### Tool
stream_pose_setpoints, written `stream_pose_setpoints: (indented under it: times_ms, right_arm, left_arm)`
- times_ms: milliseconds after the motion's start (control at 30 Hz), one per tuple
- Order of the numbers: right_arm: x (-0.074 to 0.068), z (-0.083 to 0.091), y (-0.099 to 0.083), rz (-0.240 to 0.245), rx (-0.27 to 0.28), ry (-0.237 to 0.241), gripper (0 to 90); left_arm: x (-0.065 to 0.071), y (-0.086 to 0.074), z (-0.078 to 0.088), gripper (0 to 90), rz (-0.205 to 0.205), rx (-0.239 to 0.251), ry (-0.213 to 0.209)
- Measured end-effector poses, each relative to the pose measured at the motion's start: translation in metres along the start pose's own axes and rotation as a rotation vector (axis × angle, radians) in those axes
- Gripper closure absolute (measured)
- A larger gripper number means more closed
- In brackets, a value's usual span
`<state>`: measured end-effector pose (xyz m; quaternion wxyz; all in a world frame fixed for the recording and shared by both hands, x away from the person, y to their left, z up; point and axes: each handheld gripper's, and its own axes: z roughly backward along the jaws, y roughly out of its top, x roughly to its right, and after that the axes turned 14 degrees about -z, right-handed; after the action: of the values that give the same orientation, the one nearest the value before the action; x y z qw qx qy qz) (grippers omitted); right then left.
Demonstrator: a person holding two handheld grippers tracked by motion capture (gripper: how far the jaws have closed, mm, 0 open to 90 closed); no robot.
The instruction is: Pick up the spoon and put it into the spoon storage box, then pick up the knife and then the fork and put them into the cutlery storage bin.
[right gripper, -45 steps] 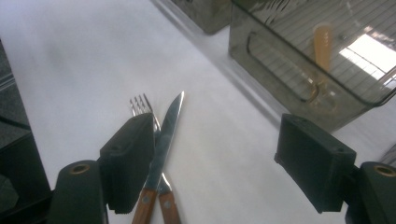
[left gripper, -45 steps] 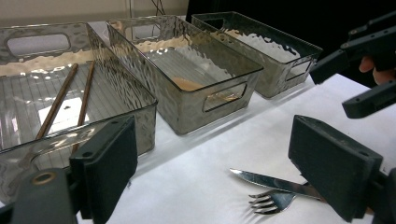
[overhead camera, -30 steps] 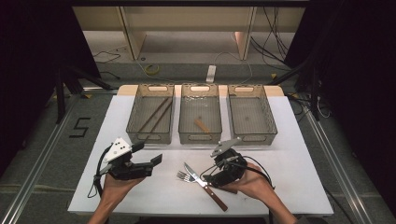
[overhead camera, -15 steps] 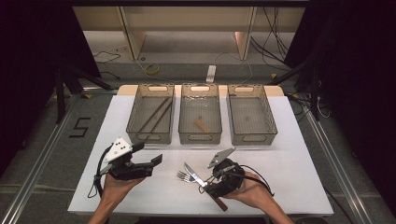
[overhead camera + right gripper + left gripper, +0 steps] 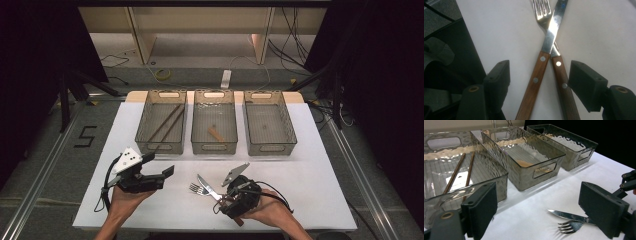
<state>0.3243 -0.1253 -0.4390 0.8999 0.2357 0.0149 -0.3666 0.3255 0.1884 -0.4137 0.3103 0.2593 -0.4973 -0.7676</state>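
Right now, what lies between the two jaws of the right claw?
In the right gripper view, two wooden handles lie there, the knife crossing over the fork; neither pad touches them.

1. White table (image 5: 320,165) sits on grey floor (image 5: 45,175), lit from above.
2. Dark black surroundings left and right of the table.
3. Behind the table: pale wooden furniture legs (image 5: 141,35), loose cables (image 5: 295,30), a white power strip (image 5: 226,78).
4. Left of the table: floor mark "5" (image 5: 86,136) and a metal rail (image 5: 42,172).
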Motion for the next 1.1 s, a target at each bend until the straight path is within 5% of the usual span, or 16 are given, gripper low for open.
stream_pose_setpoints:
  times_ms: [1100]
  right_arm:
    - [-0.005, -0.025, 0.0, 0.043, -0.134, -0.034, 60.5]
  left_arm:
    - [0.0, 0.0, 0.0, 15.0, -0.001, -0.004, -0.004]
